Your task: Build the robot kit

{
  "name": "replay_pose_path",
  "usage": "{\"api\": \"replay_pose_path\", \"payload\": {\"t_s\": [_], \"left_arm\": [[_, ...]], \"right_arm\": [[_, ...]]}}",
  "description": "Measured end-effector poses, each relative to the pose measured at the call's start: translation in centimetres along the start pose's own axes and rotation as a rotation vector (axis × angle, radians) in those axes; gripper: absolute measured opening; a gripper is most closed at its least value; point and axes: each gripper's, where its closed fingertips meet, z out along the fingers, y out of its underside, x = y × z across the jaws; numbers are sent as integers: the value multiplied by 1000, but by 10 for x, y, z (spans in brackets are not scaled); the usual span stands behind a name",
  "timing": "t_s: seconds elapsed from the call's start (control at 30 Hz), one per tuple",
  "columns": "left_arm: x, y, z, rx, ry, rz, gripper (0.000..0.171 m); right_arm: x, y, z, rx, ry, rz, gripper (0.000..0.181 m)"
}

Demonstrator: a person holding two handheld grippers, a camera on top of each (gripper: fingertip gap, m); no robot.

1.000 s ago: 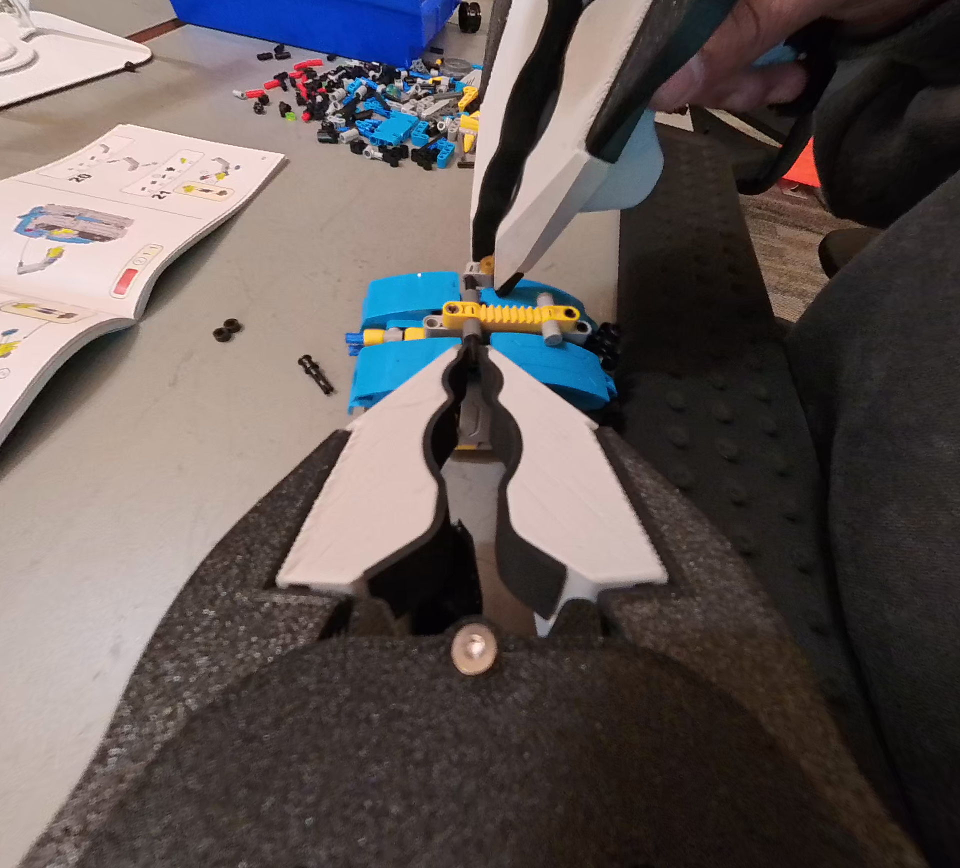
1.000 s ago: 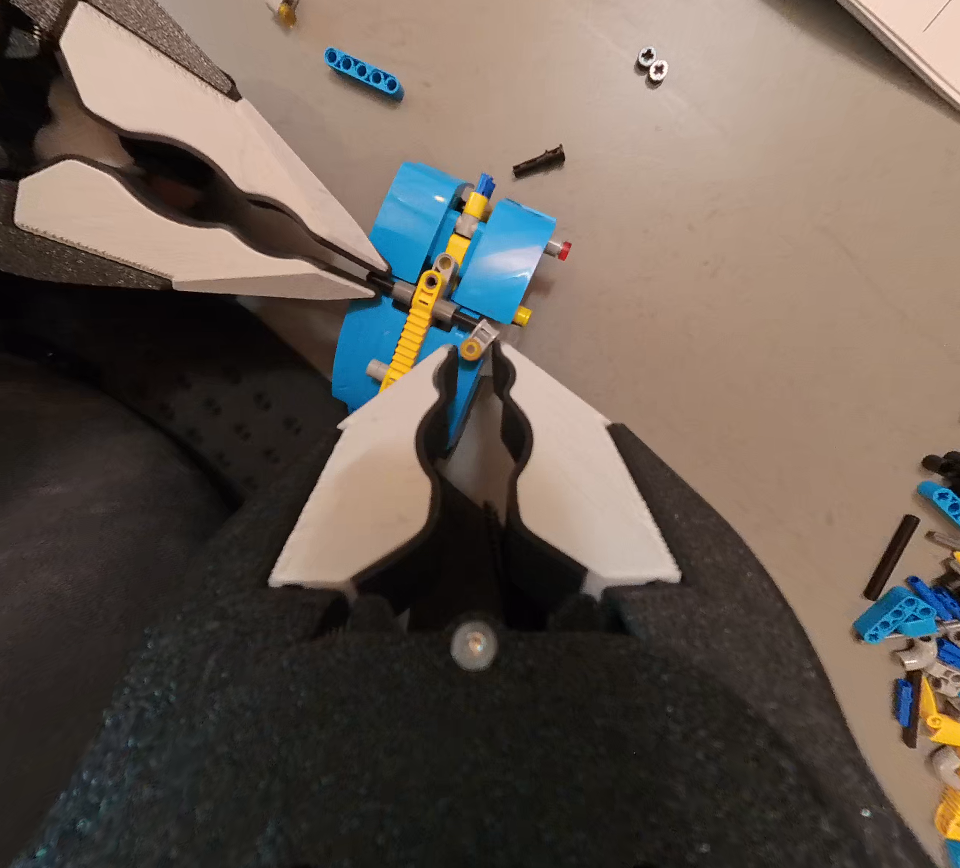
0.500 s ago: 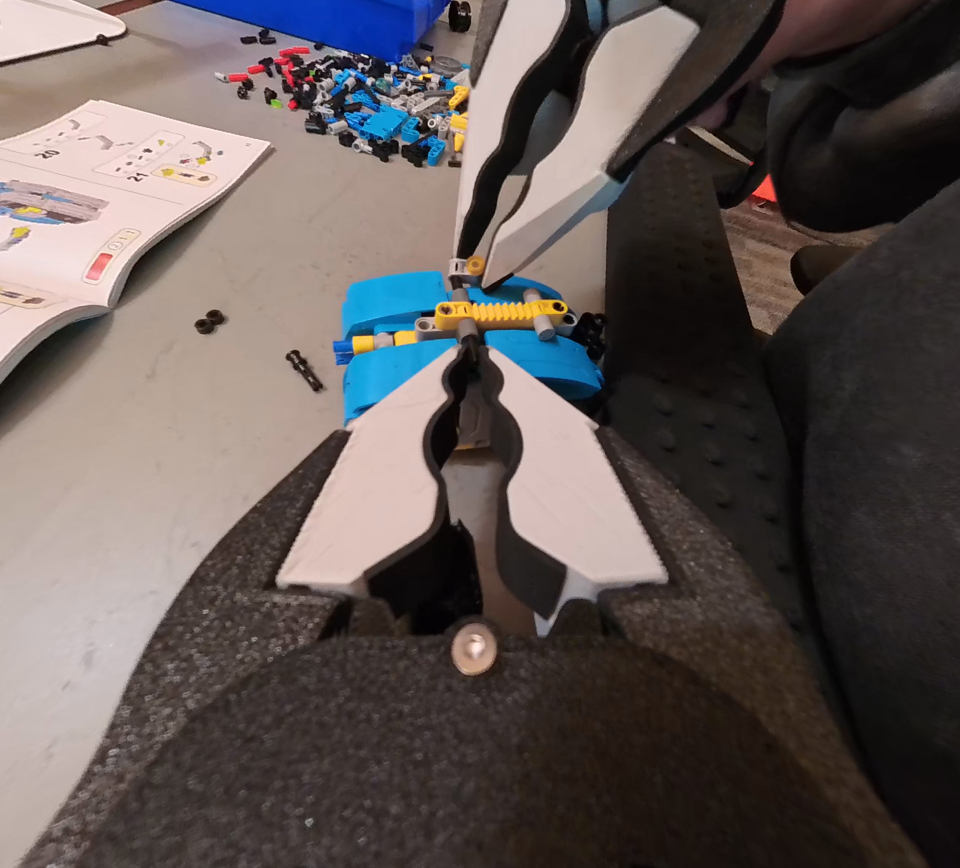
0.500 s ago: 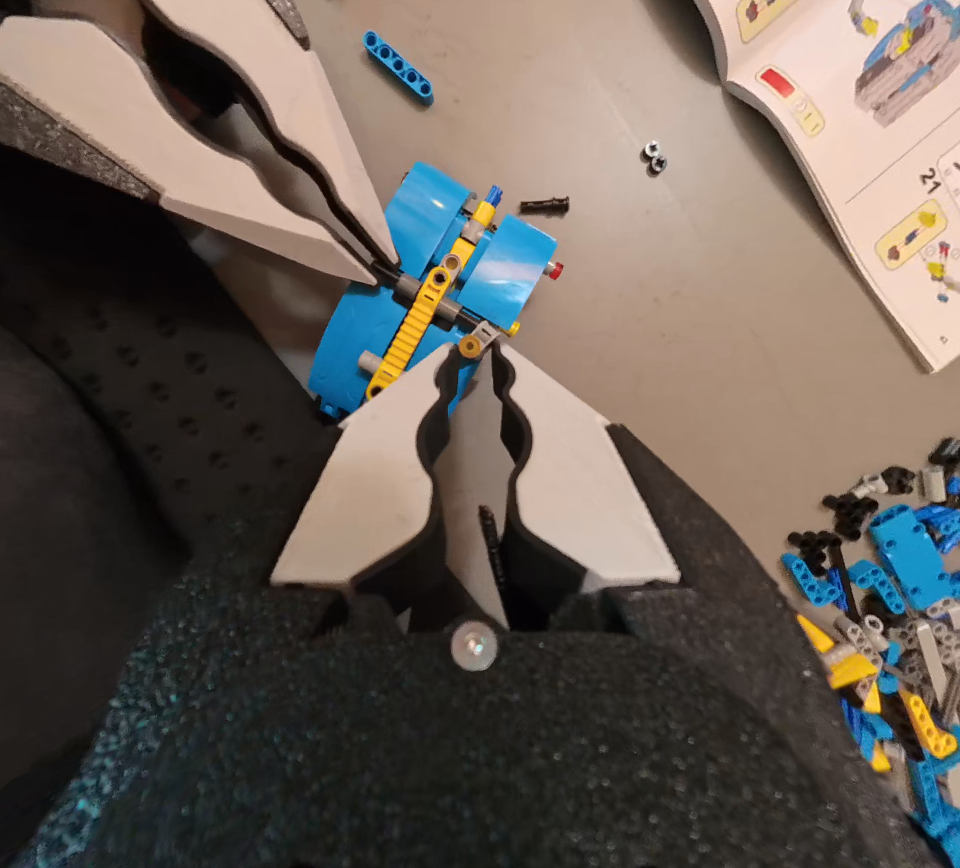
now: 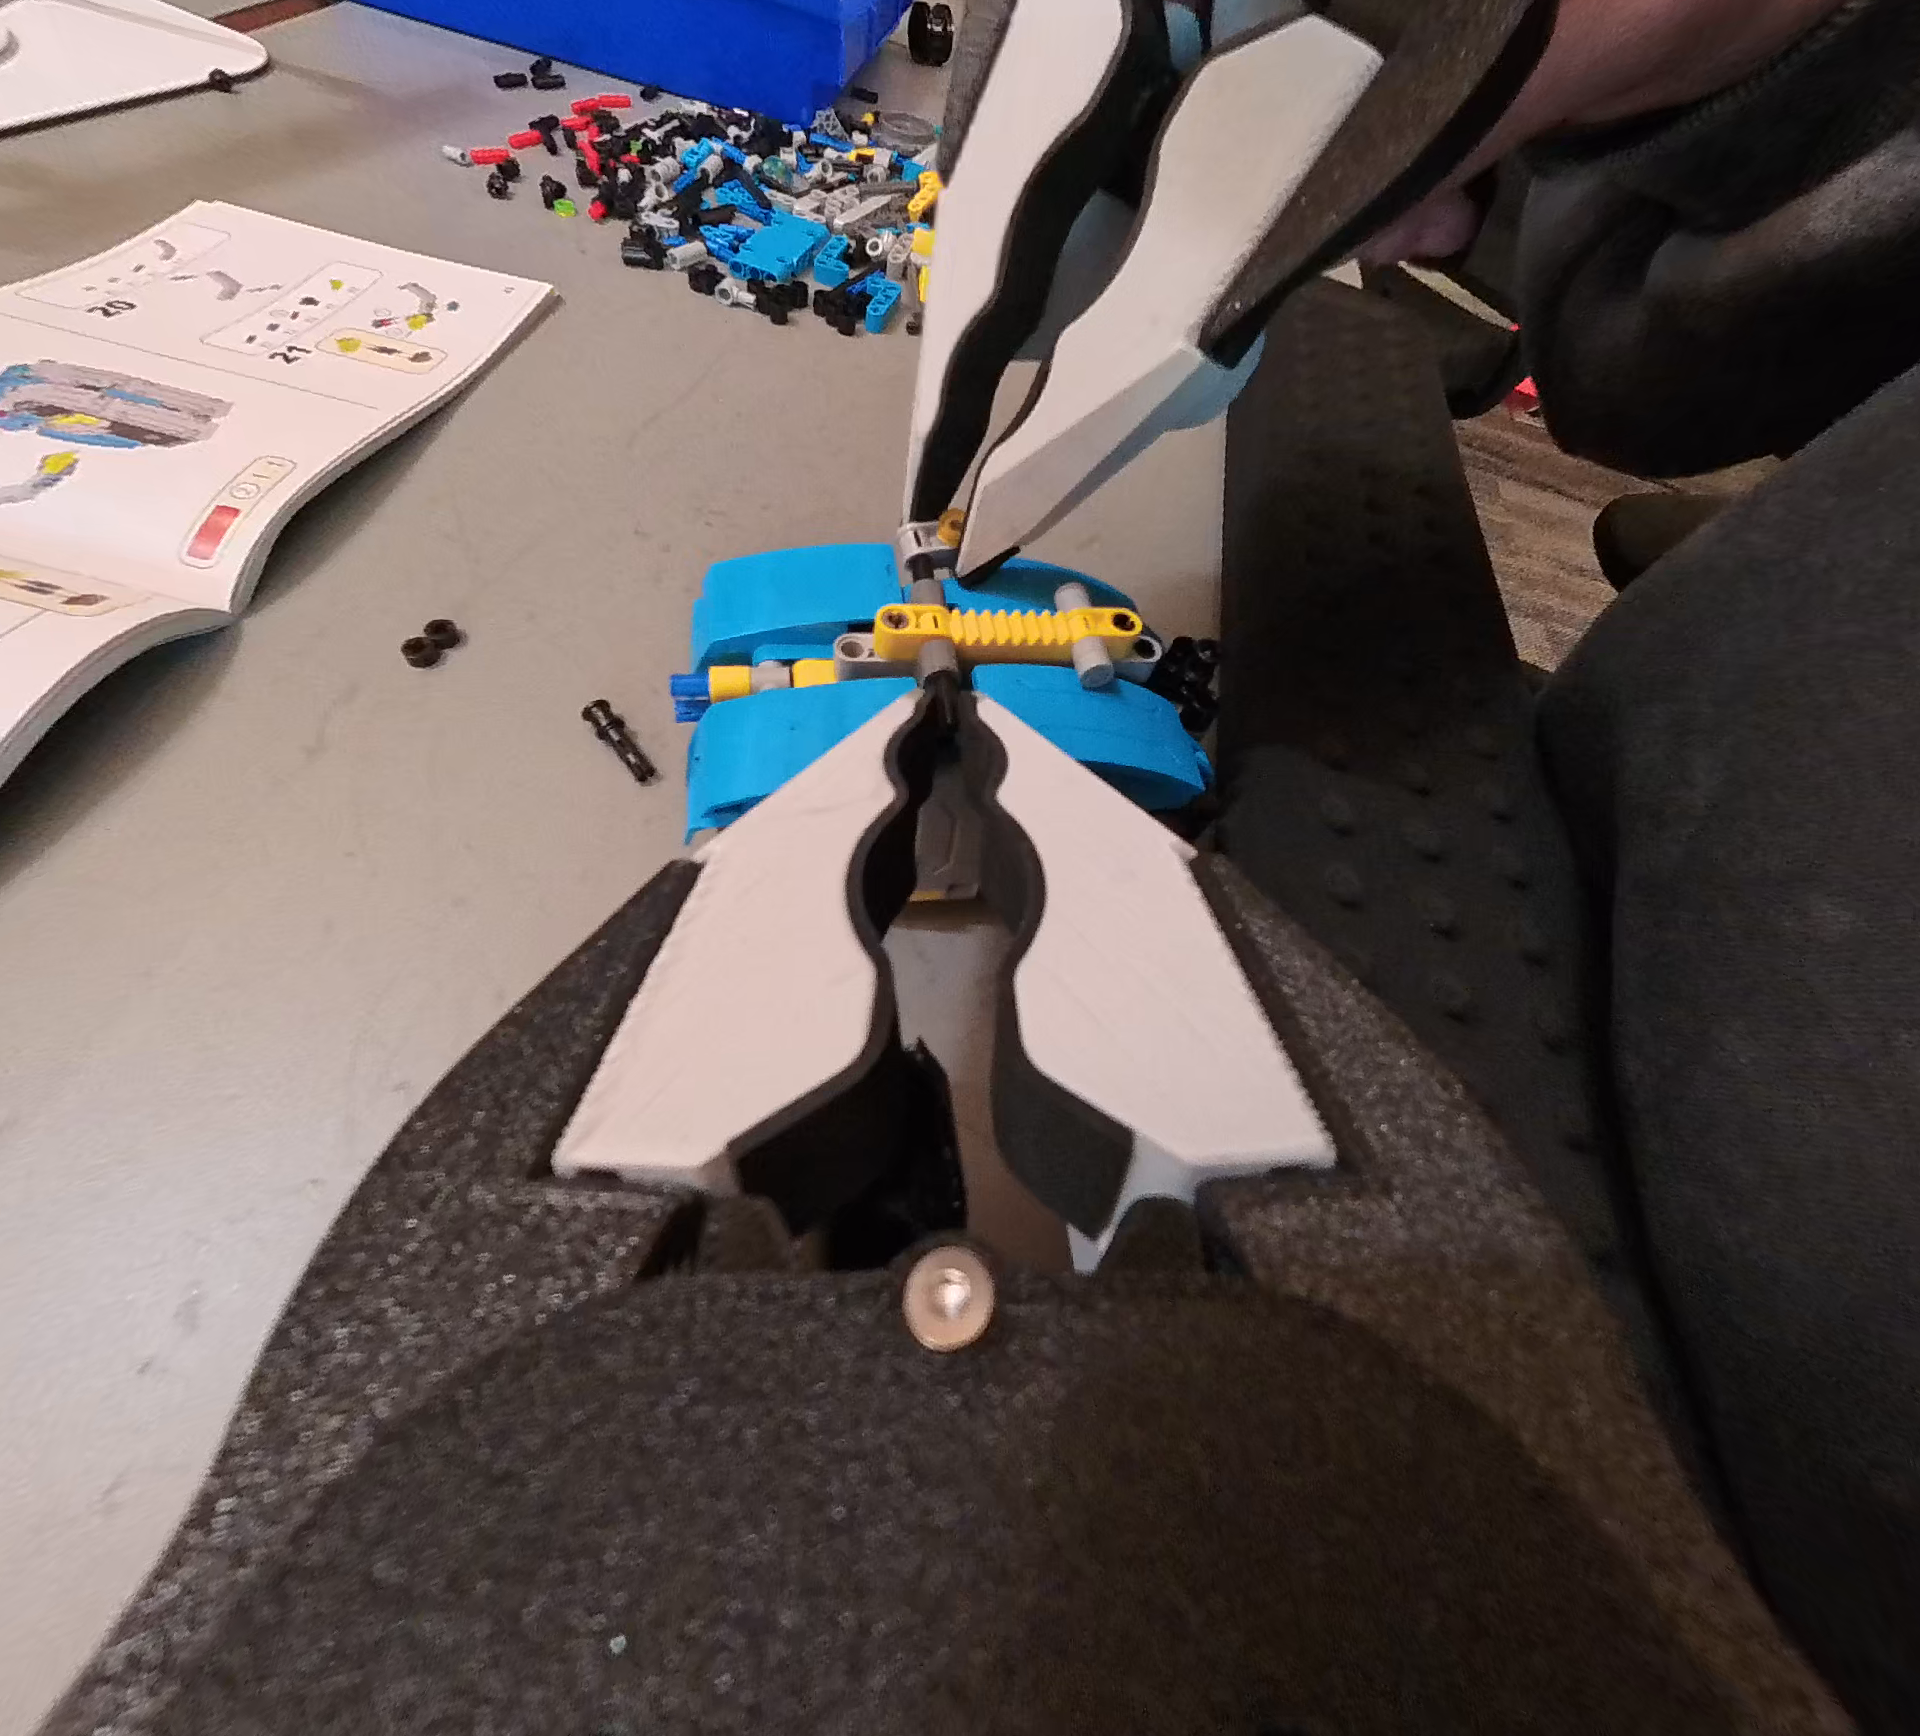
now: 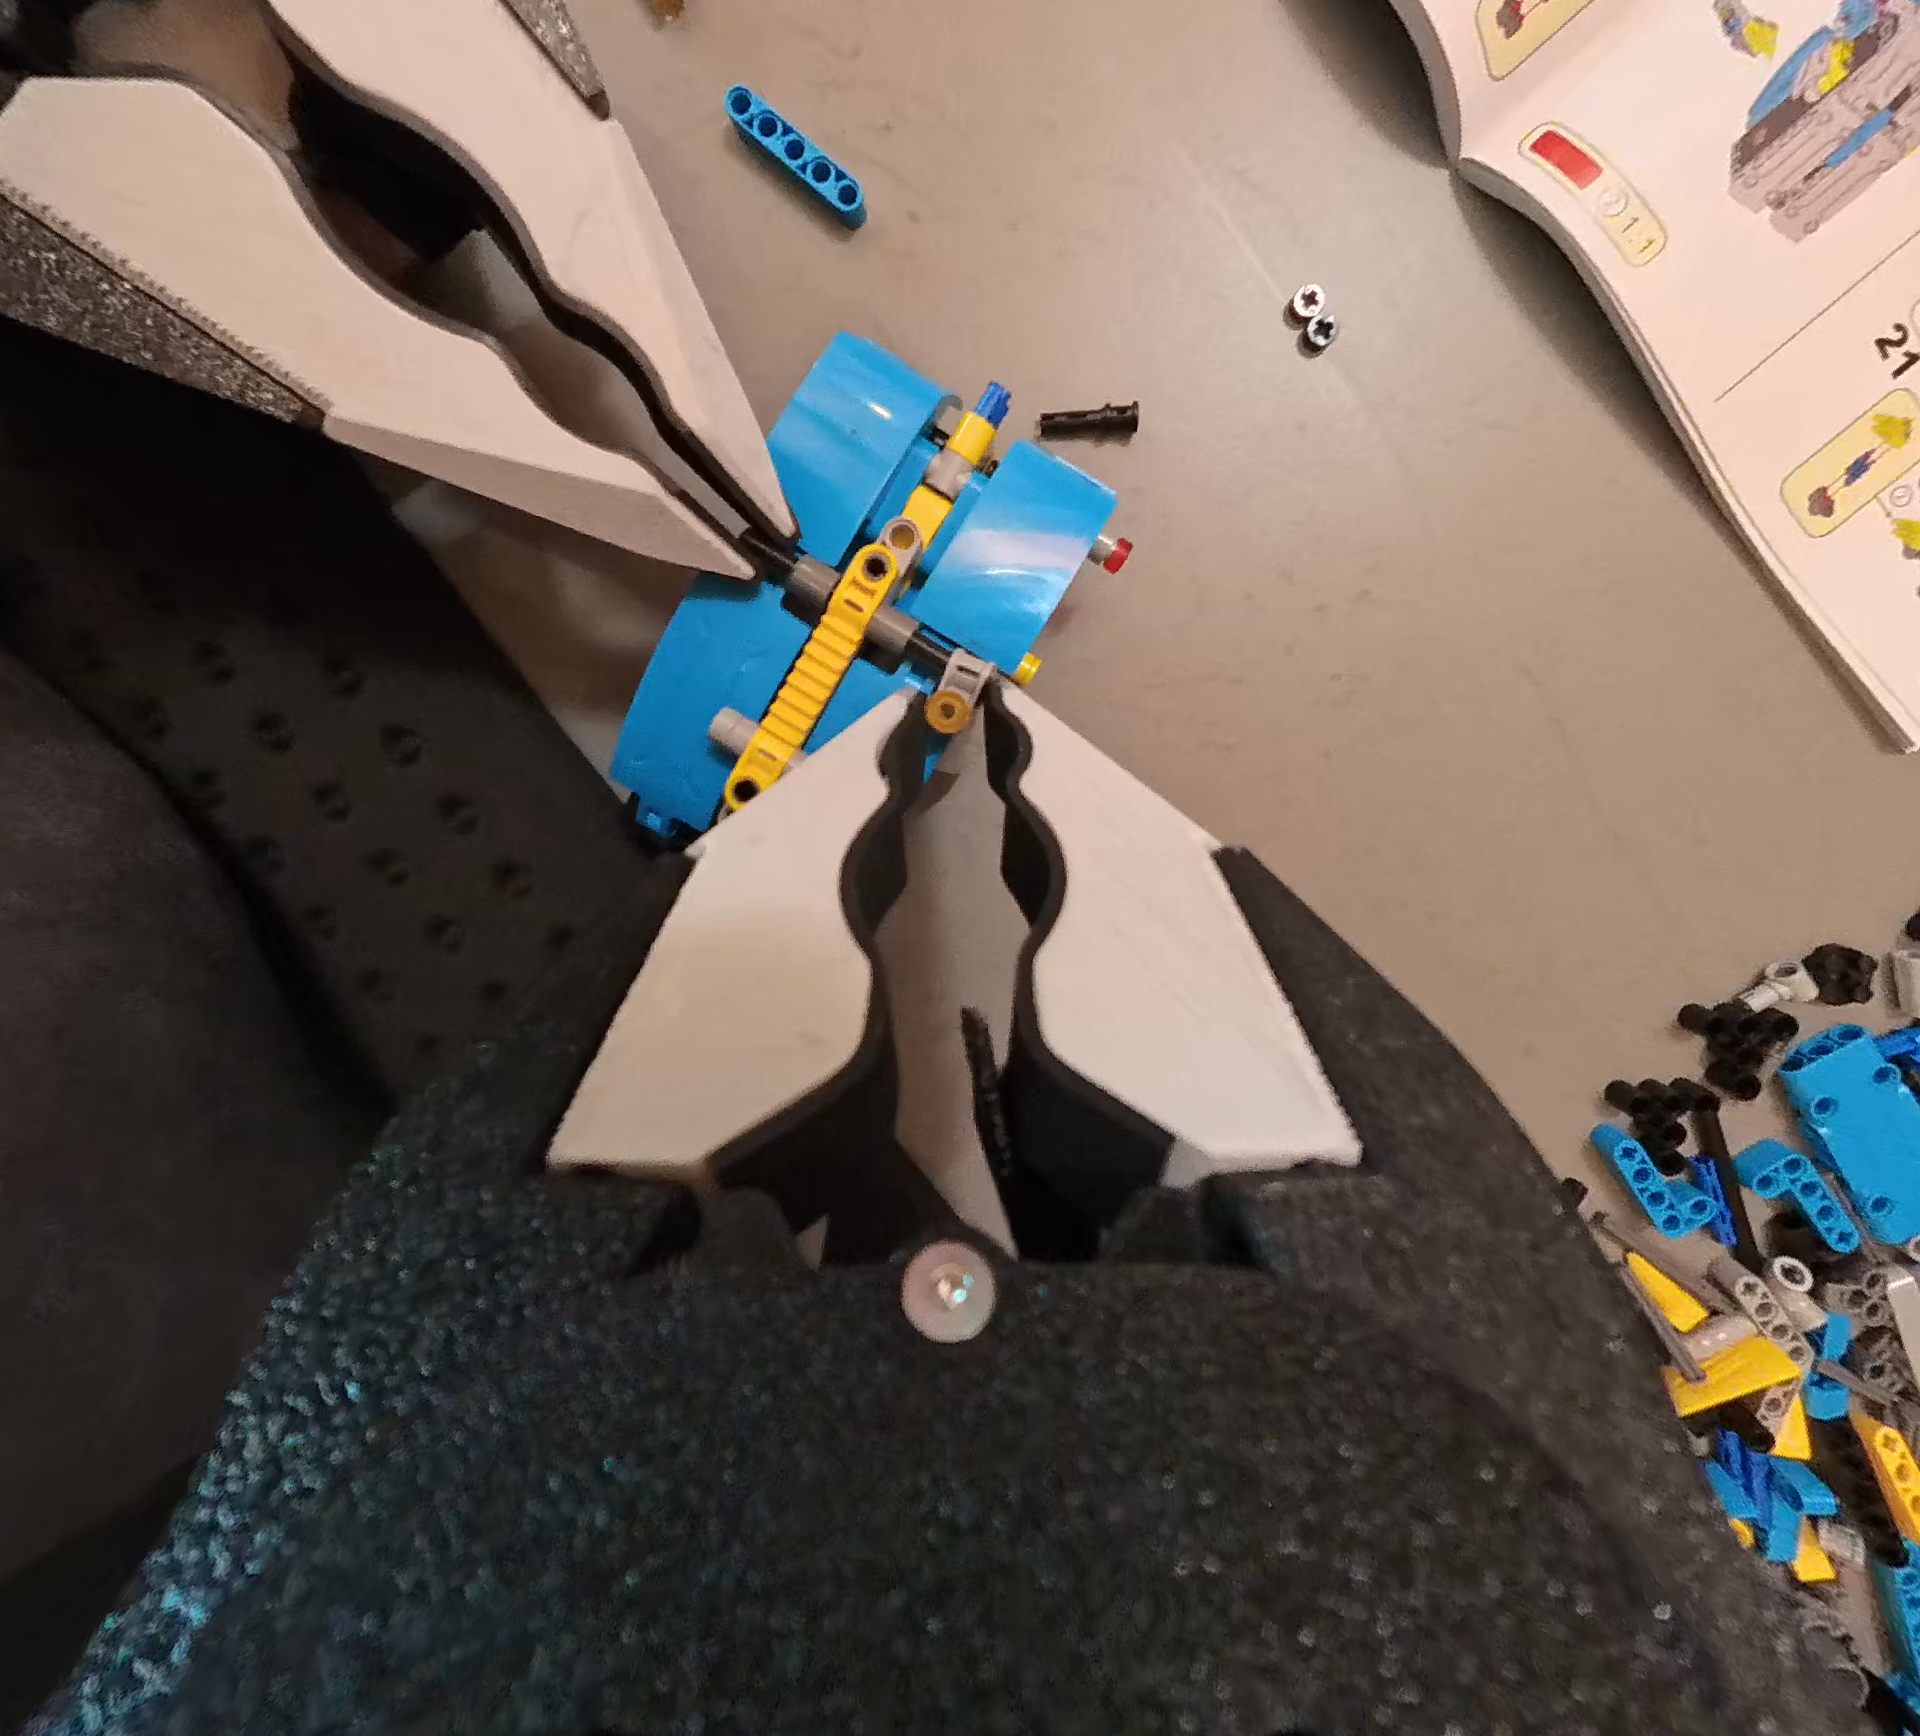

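Pinching the black axle (image 5: 940, 699) at its near end, left gripper (image 5: 943, 712) steadies the blue model (image 6: 862, 585) on the table (image 6: 1351, 647), while right gripper (image 6: 951, 710) clamps the grey connector (image 6: 961, 684) at the axle's far end, apparently bracing both sides.

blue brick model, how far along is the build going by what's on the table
Done: the blue brick model has curved panels and a yellow toothed bar across a black axle.
In hand: left gripper pinches one axle end, right gripper closes on the grey connector at the other.
Left: a large loose parts pile, a blue beam and a black pin lie unused; the instruction booklet lies open.
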Motion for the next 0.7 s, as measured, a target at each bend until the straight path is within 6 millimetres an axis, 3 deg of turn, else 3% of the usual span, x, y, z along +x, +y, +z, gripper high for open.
{"api": "replay_pose_path", "payload": {"t_s": [0.4,0.5,0.53,0.7], "left_arm": [[0,0,1,-1,-13,15,3],[-1,0,1,1,-16,14,3],[-1,0,0,1,-18,13,3],[-1,0,0,0,-27,21,3]], "right_arm": [[-2,1,1,-104,-10,112,10],[-3,2,-1,-91,-25,117,12],[-9,1,-1,-76,-67,133,22],[-9,1,-1,-26,-80,234,22]]}}
